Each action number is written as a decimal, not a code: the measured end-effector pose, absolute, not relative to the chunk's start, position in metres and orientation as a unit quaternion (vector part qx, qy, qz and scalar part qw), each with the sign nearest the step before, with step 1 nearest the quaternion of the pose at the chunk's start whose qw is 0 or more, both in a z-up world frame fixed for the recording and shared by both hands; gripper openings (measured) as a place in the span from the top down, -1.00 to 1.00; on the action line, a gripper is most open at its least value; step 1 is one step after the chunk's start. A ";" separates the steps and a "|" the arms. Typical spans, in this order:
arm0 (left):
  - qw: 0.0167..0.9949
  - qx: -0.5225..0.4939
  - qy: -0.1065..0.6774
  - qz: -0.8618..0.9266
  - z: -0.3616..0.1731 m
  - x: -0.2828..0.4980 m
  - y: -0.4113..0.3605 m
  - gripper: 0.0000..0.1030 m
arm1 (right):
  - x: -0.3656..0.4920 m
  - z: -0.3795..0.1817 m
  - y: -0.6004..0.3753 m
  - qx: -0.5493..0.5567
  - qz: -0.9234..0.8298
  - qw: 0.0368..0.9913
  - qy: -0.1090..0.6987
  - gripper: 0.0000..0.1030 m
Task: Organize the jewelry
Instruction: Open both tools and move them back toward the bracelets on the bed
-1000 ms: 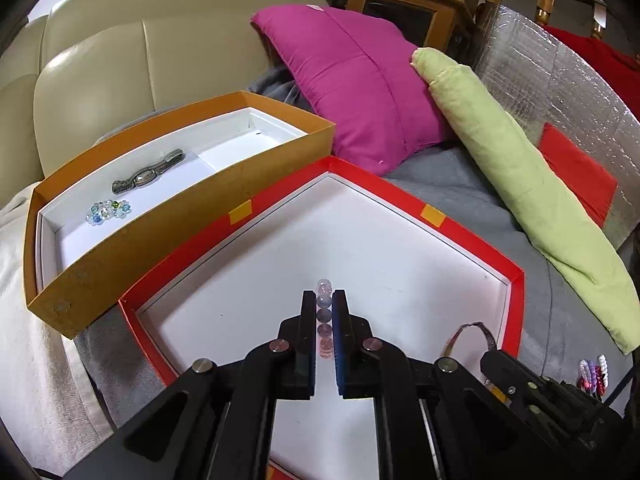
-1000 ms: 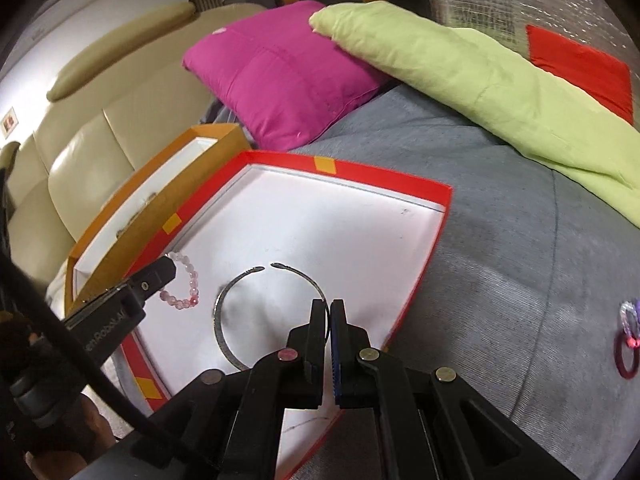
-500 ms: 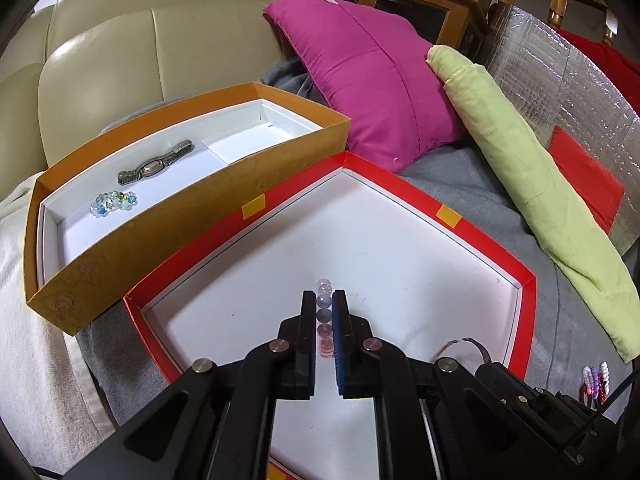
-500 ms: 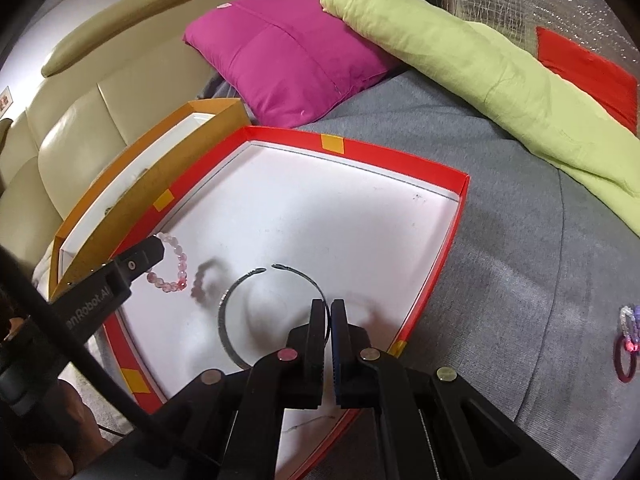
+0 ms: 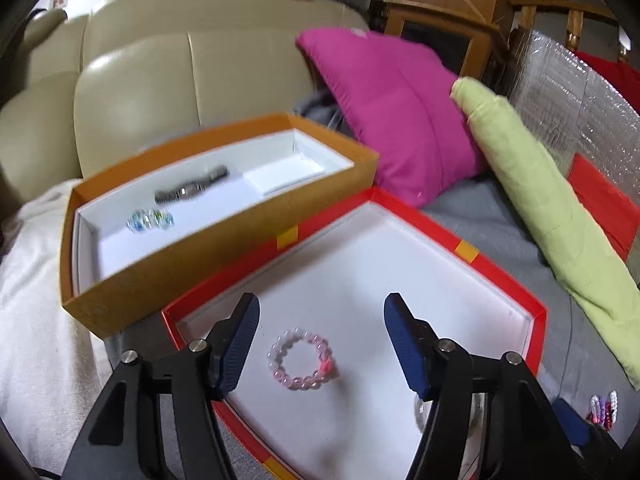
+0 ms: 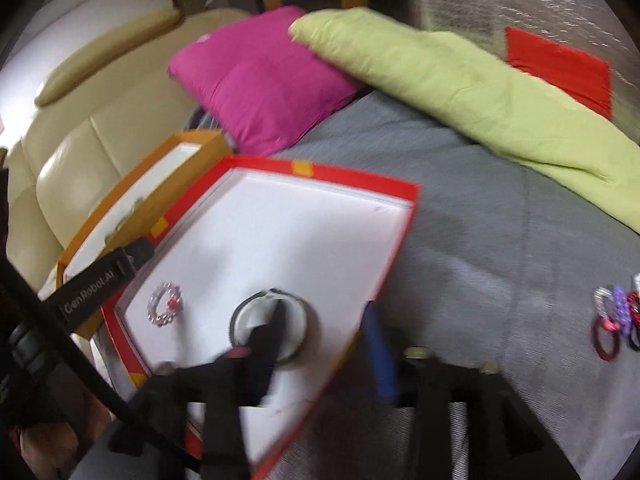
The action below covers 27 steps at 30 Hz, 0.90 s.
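Now both the left hand-held gripper (image 5: 320, 340) and right hand-held gripper (image 6: 328, 332) gape released above the red tray (image 5: 460, 248).

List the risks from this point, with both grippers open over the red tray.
1. The right gripper has one finger inside the silver bangle; pulling away could snag it.
2. The red tray rests on a soft grey cushion; pressing might tip it.
3. The pink bead bracelet lies loose between the left gripper fingers, easily knocked.
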<state>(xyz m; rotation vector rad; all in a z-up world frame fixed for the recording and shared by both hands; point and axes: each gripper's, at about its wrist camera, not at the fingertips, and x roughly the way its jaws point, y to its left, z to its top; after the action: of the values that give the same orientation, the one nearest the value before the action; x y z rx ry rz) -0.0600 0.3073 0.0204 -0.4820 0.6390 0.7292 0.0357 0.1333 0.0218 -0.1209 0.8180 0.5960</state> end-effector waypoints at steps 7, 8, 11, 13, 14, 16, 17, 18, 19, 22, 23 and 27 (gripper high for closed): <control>0.885 -0.202 0.270 0.321 0.038 -0.052 0.273 -0.37 | 0.033 0.032 0.057 -0.009 0.256 0.889 0.379 -0.27; 0.890 -0.195 0.266 0.314 0.041 -0.049 0.264 -0.38 | 0.033 0.031 0.040 0.000 0.249 0.891 0.380 -0.28; 0.907 -0.172 0.258 0.284 0.048 -0.041 0.236 -0.40 | 0.034 0.026 -0.002 0.014 0.228 0.896 0.382 -0.28; 0.918 -0.153 0.259 0.259 0.050 -0.032 0.214 -0.41 | 0.037 0.023 -0.027 0.024 0.213 0.899 0.382 -0.28; 0.921 -0.146 0.261 0.250 0.050 -0.029 0.206 -0.41 | 0.040 0.021 -0.047 0.033 0.201 0.900 0.385 -0.28; 0.928 -0.130 0.270 0.222 0.048 -0.018 0.183 -0.41 | 0.046 0.017 -0.074 0.048 0.184 0.901 0.390 -0.28; 0.930 -0.124 0.273 0.213 0.048 -0.015 0.176 -0.41 | 0.052 0.015 -0.095 0.060 0.169 0.902 0.393 -0.28; 0.932 -0.115 0.281 0.199 0.045 -0.009 0.164 -0.41 | 0.058 0.013 -0.111 0.071 0.157 0.902 0.396 -0.28; 0.932 -0.111 0.284 0.193 0.044 -0.007 0.158 -0.41 | 0.063 0.012 -0.122 0.080 0.148 0.902 0.398 -0.28; 0.934 -0.098 0.305 0.160 0.038 0.005 0.134 -0.41 | 0.083 0.006 -0.164 0.110 0.113 0.900 0.406 -0.28; 0.933 -0.095 0.316 0.142 0.035 0.011 0.124 -0.41 | 0.093 0.004 -0.181 0.123 0.099 0.898 0.411 -0.28; 0.930 -0.075 0.346 0.098 0.023 0.024 0.094 -0.41 | 0.119 -0.001 -0.218 0.149 0.062 0.894 0.418 -0.19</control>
<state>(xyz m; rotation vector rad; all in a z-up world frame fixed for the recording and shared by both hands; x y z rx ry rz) 0.0236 0.0940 0.0225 -0.1531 0.7090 0.2014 0.1192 -0.2184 -0.0010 0.3096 0.8659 0.1291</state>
